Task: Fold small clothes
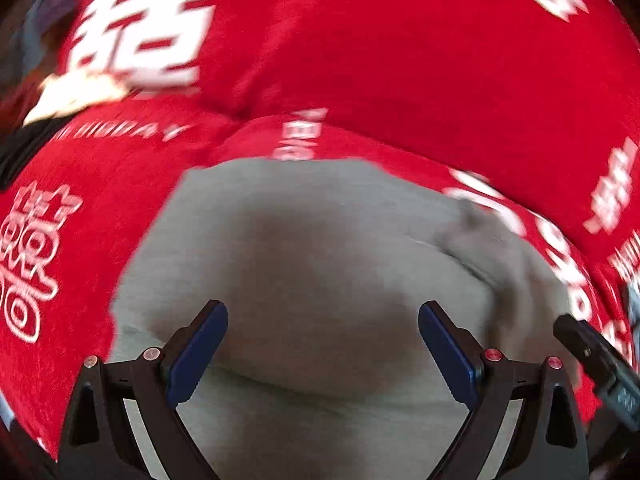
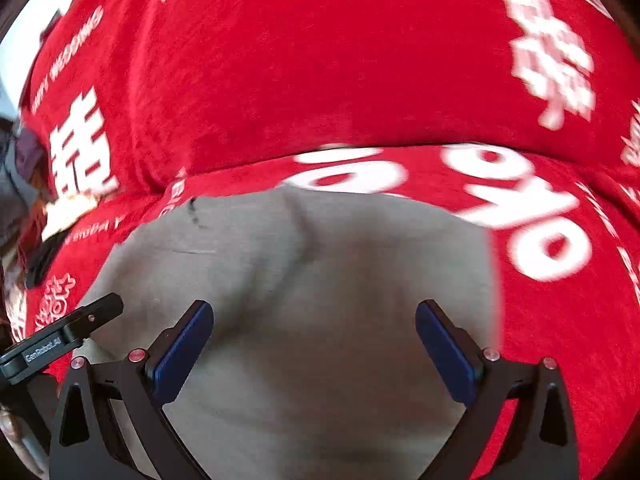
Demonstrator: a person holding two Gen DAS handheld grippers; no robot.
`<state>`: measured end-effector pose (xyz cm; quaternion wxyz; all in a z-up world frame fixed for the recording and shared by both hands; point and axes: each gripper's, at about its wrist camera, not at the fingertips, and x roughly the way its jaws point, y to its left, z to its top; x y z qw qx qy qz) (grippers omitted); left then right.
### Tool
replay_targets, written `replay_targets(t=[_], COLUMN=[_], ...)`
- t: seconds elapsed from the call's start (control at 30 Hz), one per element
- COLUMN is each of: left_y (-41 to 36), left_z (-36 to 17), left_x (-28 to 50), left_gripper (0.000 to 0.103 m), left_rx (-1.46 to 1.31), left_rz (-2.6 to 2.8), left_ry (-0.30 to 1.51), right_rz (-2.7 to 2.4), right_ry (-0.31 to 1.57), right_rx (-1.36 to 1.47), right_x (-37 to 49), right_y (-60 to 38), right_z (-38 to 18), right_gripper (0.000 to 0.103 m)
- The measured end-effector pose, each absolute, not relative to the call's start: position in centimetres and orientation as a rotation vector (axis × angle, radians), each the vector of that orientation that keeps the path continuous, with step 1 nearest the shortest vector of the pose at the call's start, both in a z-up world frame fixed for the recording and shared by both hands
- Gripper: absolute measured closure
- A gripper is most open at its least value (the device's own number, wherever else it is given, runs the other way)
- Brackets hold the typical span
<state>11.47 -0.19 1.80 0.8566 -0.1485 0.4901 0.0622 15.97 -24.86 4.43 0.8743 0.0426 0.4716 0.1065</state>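
Grey garment lies on the red printed cloth under both spread, empty grippers – left, right – so a shallow pinch could snag that cloth too

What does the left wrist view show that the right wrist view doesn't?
Left wrist only: the open left hand-held gripper, with the right one's tip at the right edge. Right wrist only: the open right hand-held gripper, a small dark mark on the cloth's far left edge, and a bright strip at upper left. Both: the gray cloth on the red blanket with white print.
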Motion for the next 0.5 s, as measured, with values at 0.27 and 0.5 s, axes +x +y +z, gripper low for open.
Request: replay_targets(t=[0.27,0.5], left_y=[-0.1,-1.3], left_z=[-0.7,0.3], left_x=[11.5,11.1], left_gripper=[0.006,0.006], left_rx=[-0.212,-0.198], left_rz=[0.149,0.096], left_ry=[1.069,1.048], right_rz=[-0.023,-0.090], right_ry=[1.053,1.014], right_rx=[-0.073,0.208], right_x=[17.6,12.7], right_y=[-23.2,-34.1], right_z=[1.5,2.9], right_gripper=[0.003,0.003])
